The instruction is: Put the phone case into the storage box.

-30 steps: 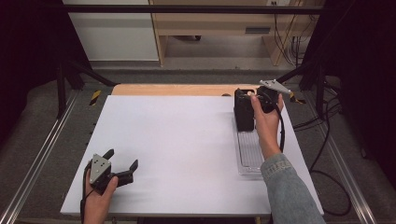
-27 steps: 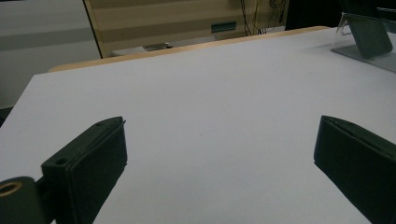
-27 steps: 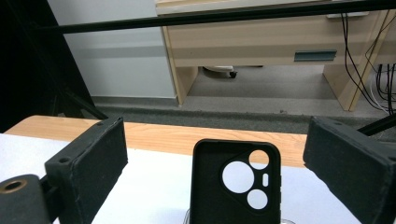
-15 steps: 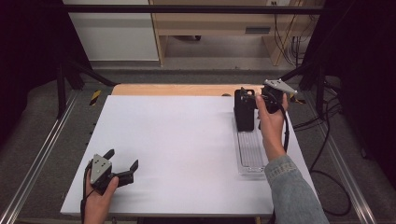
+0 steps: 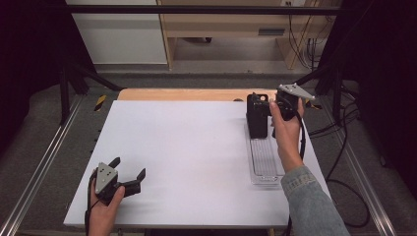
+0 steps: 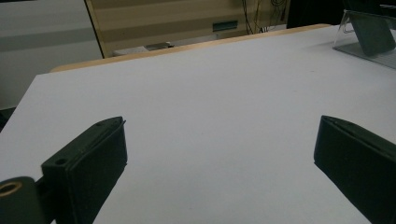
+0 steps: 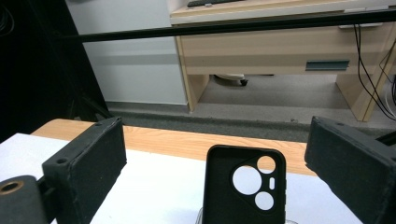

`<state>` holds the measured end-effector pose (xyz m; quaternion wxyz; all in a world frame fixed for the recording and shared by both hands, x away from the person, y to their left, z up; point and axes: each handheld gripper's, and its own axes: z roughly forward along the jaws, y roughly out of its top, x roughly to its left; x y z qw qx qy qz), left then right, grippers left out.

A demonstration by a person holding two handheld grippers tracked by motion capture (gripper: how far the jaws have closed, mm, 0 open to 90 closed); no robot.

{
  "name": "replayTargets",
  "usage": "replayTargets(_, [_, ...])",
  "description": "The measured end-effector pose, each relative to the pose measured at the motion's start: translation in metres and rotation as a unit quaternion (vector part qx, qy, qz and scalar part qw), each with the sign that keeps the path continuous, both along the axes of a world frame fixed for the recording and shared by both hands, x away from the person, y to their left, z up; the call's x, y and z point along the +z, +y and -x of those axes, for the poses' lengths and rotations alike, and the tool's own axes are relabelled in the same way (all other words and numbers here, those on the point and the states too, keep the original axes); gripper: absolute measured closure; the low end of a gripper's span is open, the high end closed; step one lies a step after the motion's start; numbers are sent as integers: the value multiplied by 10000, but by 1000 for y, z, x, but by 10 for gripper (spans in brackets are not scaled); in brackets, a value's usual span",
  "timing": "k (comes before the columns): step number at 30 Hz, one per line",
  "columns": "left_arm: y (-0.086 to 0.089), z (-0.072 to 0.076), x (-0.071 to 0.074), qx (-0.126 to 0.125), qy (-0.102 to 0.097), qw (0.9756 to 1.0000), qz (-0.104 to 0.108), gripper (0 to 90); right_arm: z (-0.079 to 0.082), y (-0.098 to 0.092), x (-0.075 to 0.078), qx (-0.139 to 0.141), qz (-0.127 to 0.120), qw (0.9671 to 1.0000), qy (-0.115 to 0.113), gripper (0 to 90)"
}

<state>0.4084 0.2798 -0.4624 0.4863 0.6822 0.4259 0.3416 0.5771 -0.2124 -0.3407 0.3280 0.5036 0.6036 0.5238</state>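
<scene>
A black phone case [image 5: 257, 117] stands upright at the far end of a clear plastic tray [image 5: 265, 164] on the right side of the white table [image 5: 196, 147]. My right gripper [image 5: 270, 106] hangs just right of the case, open. In the right gripper view the case [image 7: 245, 186], with its round camera cut-outs, stands low between the wide jaws of that gripper [image 7: 215, 140], untouched. My left gripper [image 5: 130, 167] rests open at the table's near left corner. In the left gripper view its jaws [image 6: 219, 140] frame bare table, with the case [image 6: 371, 28] far off at the upper right.
A wooden strip [image 5: 187, 94] runs along the table's far edge. Beyond it stand a wooden desk [image 7: 280, 51] and a black crossbar [image 7: 233, 27]. Metal rails [image 5: 44, 162] flank the table, and cables [image 5: 344, 128] lie on the floor to the right.
My right gripper has drifted slightly to the right beside the phone case. The left gripper has stayed still.
</scene>
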Motion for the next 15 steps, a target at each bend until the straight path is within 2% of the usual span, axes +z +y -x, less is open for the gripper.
replayTargets(15, [-1,0,0,-11,-4,10000,-16,26,10,4,3,213,3,9998,-27,49])
